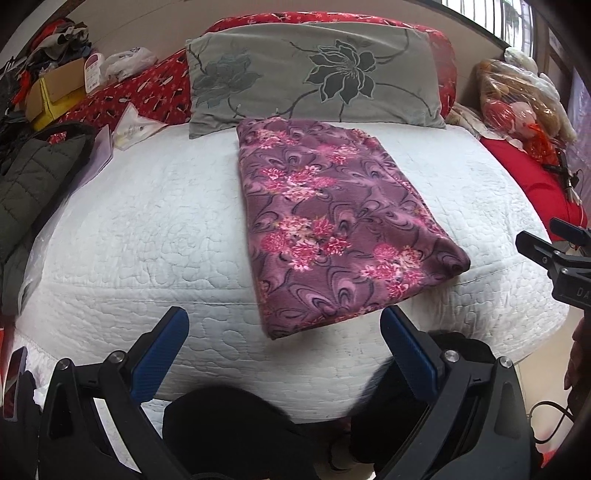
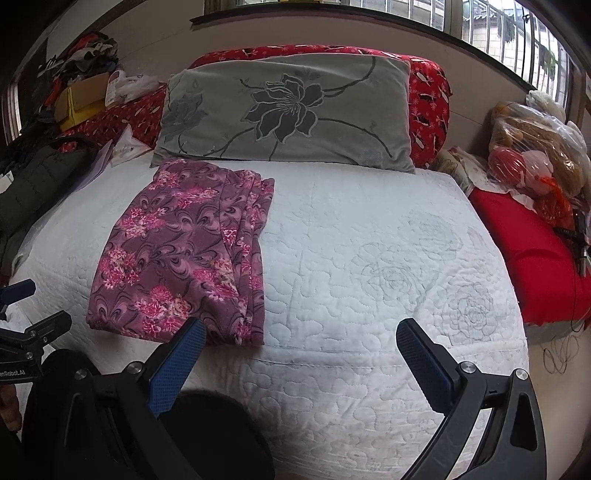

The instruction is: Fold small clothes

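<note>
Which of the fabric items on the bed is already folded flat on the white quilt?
The purple floral garment, a neat rectangle below the grey flower-print pillow. The dark green puffer jacket at the left edge lies rumpled.

Premises are presenting as a lived-in home bedroom. A bed with a white quilted cover (image 2: 369,258) is filling the room's centre; a grey flower-print pillow (image 2: 288,114) is lying along its head edge, backed by red patterned bedding (image 2: 430,110). A barred window (image 2: 498,26) is running above the head wall. Household clutter is crowding the bed's sides: a dark padded jacket (image 1: 33,173) and cardboard boxes (image 1: 55,85) at the left edge, bagged stuffed toys (image 2: 532,155) and a red cushion (image 2: 528,251) at the right.
</note>
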The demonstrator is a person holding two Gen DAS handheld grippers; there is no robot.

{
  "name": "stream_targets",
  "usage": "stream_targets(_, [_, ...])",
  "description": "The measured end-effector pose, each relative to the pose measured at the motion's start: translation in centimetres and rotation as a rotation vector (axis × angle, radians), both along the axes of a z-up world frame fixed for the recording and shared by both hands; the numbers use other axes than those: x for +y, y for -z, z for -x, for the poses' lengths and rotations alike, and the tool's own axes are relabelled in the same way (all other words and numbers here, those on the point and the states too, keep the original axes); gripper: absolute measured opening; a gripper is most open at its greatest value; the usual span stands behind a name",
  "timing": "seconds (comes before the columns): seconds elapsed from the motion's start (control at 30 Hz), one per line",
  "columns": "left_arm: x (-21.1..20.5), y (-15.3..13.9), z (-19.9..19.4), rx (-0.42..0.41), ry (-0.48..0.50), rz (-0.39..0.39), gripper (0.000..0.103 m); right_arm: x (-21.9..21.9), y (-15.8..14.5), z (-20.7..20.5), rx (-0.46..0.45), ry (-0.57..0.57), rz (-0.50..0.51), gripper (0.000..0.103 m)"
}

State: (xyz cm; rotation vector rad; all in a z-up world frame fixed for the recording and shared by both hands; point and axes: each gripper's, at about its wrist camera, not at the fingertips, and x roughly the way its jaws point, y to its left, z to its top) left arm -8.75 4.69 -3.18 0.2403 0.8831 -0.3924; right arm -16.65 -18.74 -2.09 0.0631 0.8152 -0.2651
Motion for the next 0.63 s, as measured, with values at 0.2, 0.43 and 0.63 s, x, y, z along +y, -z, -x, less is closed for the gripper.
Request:
stream_targets(0.2, [-0.7, -0.6, 0.6, 0.0, 0.019, 0.017, 0.103, -0.2, -0.1, 0.3, -0.004, 0.003, -0.005, 0.103])
stream_targets(0.43, [-1.5, -1.4, 1.3, 0.004, 0.041, 0.05, 0.103, -0.6, -0.1, 0.6, -0.005, 0.018, -0.022, 0.103])
stream_targets(0.63, [-2.4, -1.8, 1.9, 0.011, 0.053, 0.057, 0.103, -1.0, -0.3, 1.0, -0.011, 0.026, -0.028, 0.103])
